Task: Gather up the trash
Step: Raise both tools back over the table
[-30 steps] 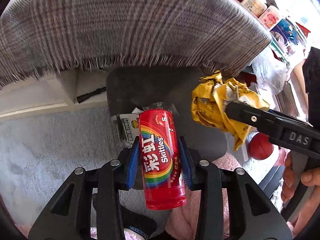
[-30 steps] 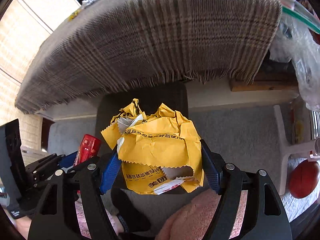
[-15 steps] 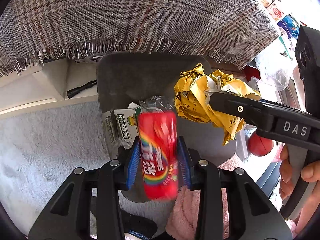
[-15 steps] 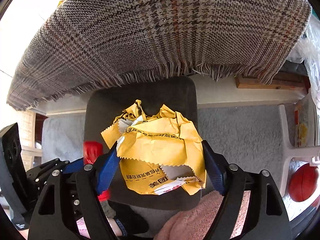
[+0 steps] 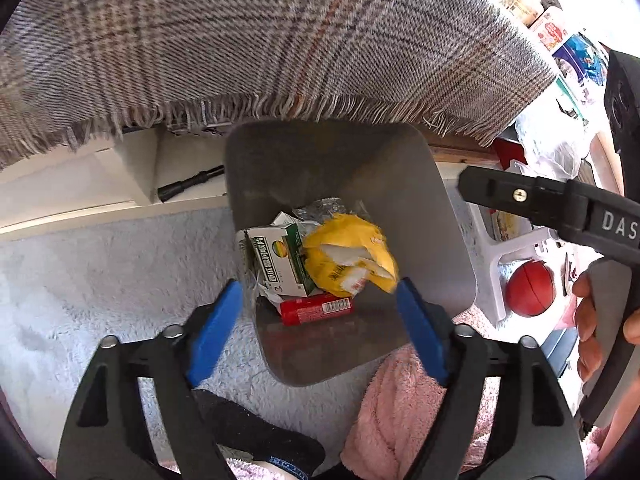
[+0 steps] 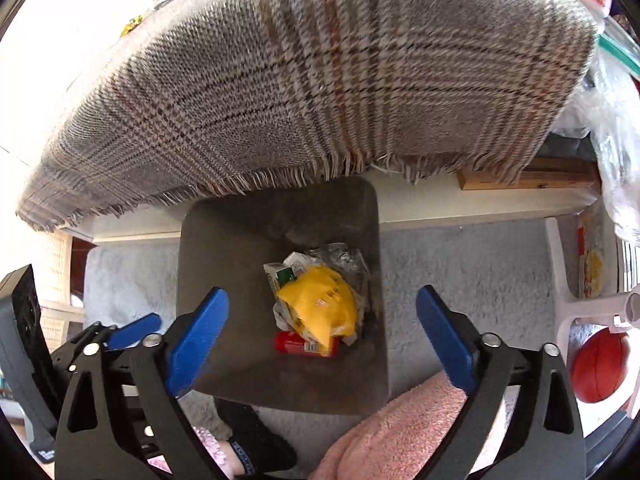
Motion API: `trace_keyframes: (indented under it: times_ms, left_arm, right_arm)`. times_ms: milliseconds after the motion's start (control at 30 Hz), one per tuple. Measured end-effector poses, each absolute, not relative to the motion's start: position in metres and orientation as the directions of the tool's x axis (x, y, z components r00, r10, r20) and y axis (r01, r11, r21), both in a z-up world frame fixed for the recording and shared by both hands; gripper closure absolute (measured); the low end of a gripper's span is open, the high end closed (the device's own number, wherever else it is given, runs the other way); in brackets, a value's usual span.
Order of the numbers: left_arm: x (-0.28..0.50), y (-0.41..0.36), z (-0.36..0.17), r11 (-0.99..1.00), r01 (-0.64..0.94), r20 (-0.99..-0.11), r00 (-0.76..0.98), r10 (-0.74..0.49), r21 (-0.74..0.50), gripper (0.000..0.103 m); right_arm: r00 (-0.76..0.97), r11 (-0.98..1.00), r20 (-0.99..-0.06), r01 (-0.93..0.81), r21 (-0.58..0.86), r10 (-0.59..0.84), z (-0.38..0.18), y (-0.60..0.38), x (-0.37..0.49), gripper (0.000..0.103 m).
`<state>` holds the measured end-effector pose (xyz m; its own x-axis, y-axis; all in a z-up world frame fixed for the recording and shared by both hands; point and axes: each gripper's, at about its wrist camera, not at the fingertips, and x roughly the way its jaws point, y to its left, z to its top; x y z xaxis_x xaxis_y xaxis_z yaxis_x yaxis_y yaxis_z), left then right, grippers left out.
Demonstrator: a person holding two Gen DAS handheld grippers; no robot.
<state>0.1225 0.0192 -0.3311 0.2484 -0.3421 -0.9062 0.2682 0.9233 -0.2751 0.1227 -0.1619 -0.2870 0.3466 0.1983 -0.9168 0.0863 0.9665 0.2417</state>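
Bin, grey, on carpet under the fringed cloth: holds yellow wrapper on top, green-and-white carton beside it, red tube underneath at the near wall; left gripper and right gripper both hang above it, jaws just opened, spread wide, nothing between them. Risk, as judged: the wrapper lies loosely on the heap and could spring open or slide, and a low gripper could knock the bin's near rim. Obscured: most of the tube, the clear film behind the carton, whatever lies below; carton print too small to read.
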Motion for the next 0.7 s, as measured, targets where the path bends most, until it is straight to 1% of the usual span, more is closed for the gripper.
trace_keyframes:
  times_ms: [67,167,467,600,700]
  left_arm:
    - [0.12,0.021,-0.327,0.927,0.261,-0.906,0.257,-0.337,-0.27,0.016]
    - [0.117,0.025,-0.32,0.927,0.252,-0.902,0.266,-0.341,-0.276,0.008]
    - [0.113,0.035,-0.289,0.927,0.224,-0.881,0.309,-0.359,-0.3,0.008]
    - [0.12,0.037,-0.266,0.925,0.218,-0.865,0.337,-0.372,-0.313,0.008]
    - [0.129,0.036,-0.243,0.927,0.227,-0.852,0.374,-0.365,-0.298,0.008]
  right_arm:
    - [0.357,0.969,-0.914,0.08,0.233,0.191,-0.282,-0.163,0.12,0.004]
    - [0.359,0.969,-0.911,0.064,0.239,0.201,-0.274,-0.166,0.115,0.004]
    - [0.398,0.949,-0.886,0.099,0.298,0.237,-0.255,-0.185,0.107,0.003]
    - [0.425,0.935,-0.869,0.119,0.333,0.255,-0.244,-0.197,0.108,0.003]
    - [0.464,0.936,-0.85,0.111,0.334,0.248,-0.225,-0.205,0.114,0.004]
